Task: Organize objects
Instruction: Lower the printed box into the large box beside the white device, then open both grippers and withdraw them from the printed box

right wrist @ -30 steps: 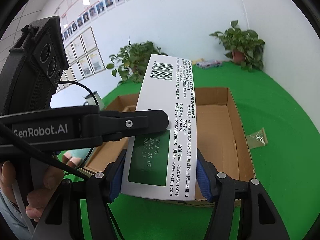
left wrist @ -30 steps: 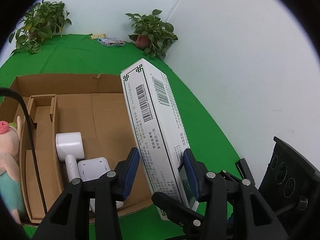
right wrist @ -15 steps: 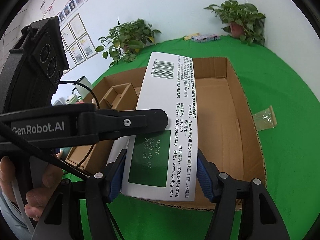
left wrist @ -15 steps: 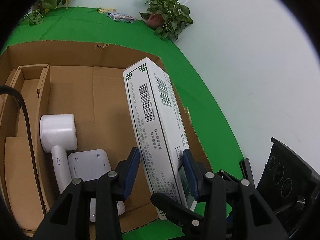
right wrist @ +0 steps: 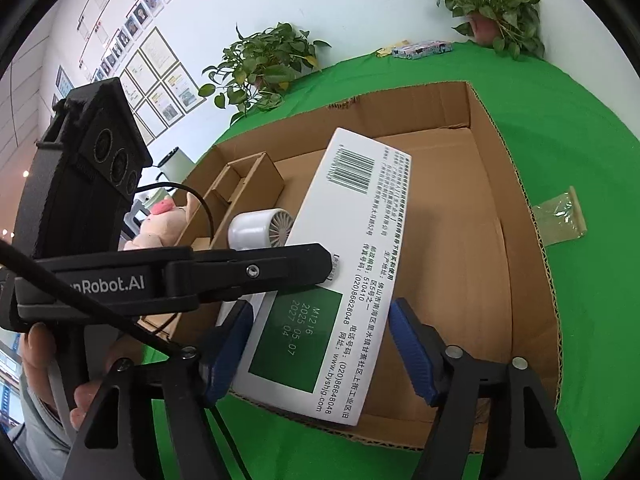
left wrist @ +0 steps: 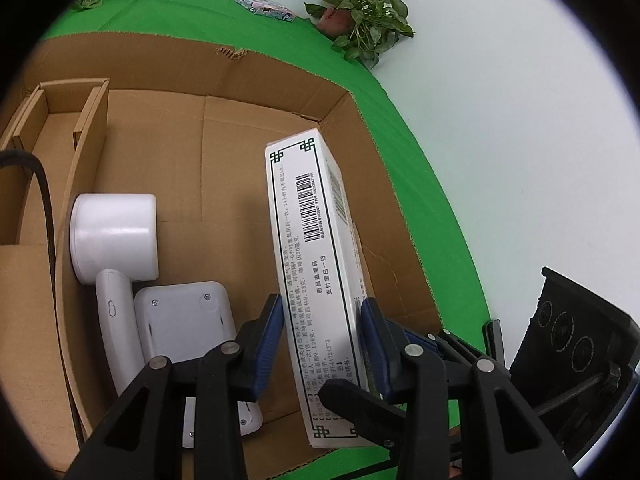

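Between my left gripper pads sits the white medicine box, jaws closing on its narrow sides; long axis points away over the cardboard box floor. Right gripper opening, pads clear of the wide face.

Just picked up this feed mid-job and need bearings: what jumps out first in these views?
The long white box stands out, held over the open cardboard carton with the left gripper closing on its narrow sides and the right gripper opening around its wide face. Inside the carton, left of the box, lie a white handheld fan and a white device.
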`<move>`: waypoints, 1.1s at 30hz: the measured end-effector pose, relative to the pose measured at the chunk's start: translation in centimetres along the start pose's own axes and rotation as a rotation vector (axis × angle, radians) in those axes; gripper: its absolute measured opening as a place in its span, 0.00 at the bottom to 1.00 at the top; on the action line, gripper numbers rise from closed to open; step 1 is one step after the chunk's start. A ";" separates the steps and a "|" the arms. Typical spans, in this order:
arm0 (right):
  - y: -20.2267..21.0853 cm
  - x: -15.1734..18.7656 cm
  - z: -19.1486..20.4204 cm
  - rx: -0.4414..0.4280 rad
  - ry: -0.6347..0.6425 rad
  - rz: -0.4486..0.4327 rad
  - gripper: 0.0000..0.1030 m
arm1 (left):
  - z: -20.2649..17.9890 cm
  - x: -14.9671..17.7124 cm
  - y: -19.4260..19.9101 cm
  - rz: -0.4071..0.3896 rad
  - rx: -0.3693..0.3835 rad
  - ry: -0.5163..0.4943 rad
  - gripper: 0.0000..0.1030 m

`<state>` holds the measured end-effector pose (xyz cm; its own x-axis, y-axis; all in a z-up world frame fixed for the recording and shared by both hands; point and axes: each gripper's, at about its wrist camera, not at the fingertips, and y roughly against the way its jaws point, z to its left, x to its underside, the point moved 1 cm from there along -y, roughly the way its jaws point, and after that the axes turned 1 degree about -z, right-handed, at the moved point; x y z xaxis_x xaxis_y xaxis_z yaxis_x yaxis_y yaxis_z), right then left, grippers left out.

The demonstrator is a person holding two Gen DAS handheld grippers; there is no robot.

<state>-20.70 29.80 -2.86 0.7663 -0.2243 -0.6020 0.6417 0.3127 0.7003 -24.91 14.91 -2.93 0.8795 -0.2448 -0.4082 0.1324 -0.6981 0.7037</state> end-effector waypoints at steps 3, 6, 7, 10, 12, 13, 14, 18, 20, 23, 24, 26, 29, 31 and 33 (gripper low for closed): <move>-0.7 0.0 0.0 0.030 0.012 0.012 0.62 | 0.4 0.0 -0.4 0.009 -0.009 0.016 0.37; -1.4 0.0 0.1 0.057 0.025 0.033 0.60 | 1.1 0.0 -0.9 0.031 -0.013 0.047 0.39; -1.7 0.0 0.2 0.066 0.030 0.040 0.60 | 1.3 0.0 -0.9 0.037 -0.015 0.057 0.39; -2.4 0.2 0.5 0.091 0.044 0.059 0.60 | 1.5 0.1 -0.6 0.032 -0.081 0.050 0.39; -2.9 0.2 0.5 0.135 0.049 0.065 0.59 | 1.4 0.1 0.3 0.005 -0.130 0.041 0.39; -3.1 0.2 0.4 0.148 0.050 0.067 0.59 | 1.3 0.2 0.8 -0.004 -0.128 0.037 0.39; -3.3 0.2 0.2 0.150 0.043 0.072 0.59 | 1.3 0.2 1.5 -0.017 -0.123 0.031 0.39; -3.9 0.4 0.2 0.174 0.041 0.085 0.60 | 0.7 0.9 4.9 -0.101 -0.173 -0.014 0.39; -4.5 0.8 0.7 0.165 0.053 0.104 0.62 | 0.6 1.4 6.7 -0.146 -0.197 -0.035 0.39; -4.8 1.4 1.2 0.161 0.074 0.119 0.71 | 0.9 2.4 9.7 -0.239 -0.248 -0.045 0.39; -4.7 1.5 1.3 0.172 0.080 0.109 0.71 | 1.1 2.8 10.8 -0.270 -0.268 -0.048 0.39; -4.5 1.6 1.4 0.189 0.082 0.089 0.71 | 1.8 3.6 12.4 -0.317 -0.297 -0.042 0.39; -4.0 1.6 1.6 0.185 0.059 0.068 0.71 | 2.8 4.5 14.1 -0.361 -0.336 -0.037 0.39; -4.0 1.7 1.9 0.194 0.067 0.067 0.71 | 3.4 5.2 14.6 -0.384 -0.383 -0.045 0.39; -4.3 1.8 2.2 0.191 0.072 0.085 0.72 | 3.9 5.9 14.9 -0.385 -0.410 -0.046 0.39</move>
<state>-21.98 25.96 -6.14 0.8181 -0.1363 -0.5586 0.5743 0.1456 0.8056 -19.57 0.47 2.84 0.7130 -0.0596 -0.6987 0.6145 -0.4267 0.6635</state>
